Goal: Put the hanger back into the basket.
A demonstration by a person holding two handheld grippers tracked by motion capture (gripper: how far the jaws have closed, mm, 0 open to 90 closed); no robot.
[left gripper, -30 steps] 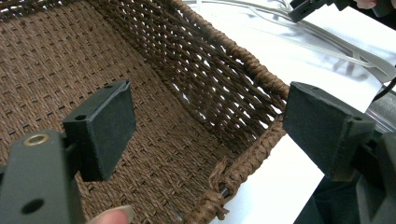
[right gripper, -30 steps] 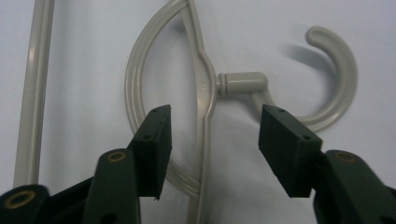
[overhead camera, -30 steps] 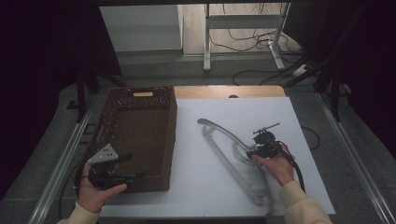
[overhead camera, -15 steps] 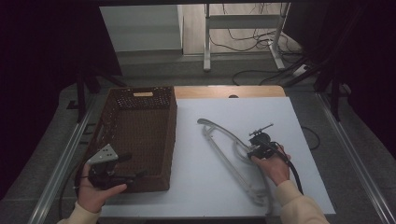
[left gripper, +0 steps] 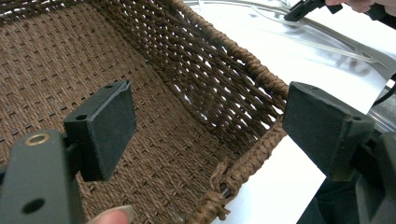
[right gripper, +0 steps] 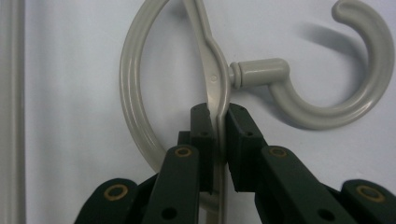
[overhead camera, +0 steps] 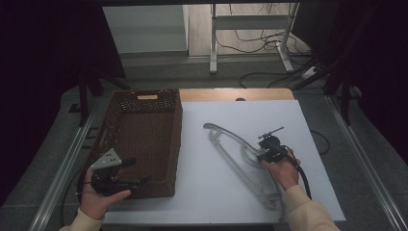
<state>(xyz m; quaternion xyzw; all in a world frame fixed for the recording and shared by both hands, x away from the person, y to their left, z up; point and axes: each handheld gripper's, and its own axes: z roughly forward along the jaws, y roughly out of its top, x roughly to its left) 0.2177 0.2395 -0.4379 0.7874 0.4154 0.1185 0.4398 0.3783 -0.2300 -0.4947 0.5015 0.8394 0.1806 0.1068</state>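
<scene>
1. The right hand-held gripper (right gripper: 218, 121) is clamped on a grey plastic coat hanger (right gripper: 212, 79); its two black jaws pinch the thin bar of the hanger just below the neck where the hook (right gripper: 336, 70) joins.
2. In the high view the right hand-held gripper (overhead camera: 262, 153) sits at the middle of the hanger (overhead camera: 231, 154), held by the person's right hand (overhead camera: 281, 168), with a black cable trailing back along the cream sleeve.
3. The hanger lies flat on the white desk (overhead camera: 308, 125), running diagonally from near the centre toward the near right edge; one end lies close to the right forearm.
4. In the right gripper view a round loop of the hanger curves to the left of the jaws, and the open hook curls to the upper right, resting on the desk surface.
5. The left hand-held gripper (left gripper: 210, 126) is open, its jaws spread wide with nothing between the pads (left gripper: 112, 126).
6. It hangs over the near right corner of a brown woven basket (left gripper: 252, 74); one jaw is over the basket's inside, the other over or outside the rim.
7. In the high view the left hand-held gripper (overhead camera: 118, 174), with its grey plate on top, is held by the left hand (overhead camera: 98, 197) at the near left corner of the basket (overhead camera: 144, 120).
8. The basket stands on the left part of the desk, just beside the hanger's far end but apart from it.
</scene>
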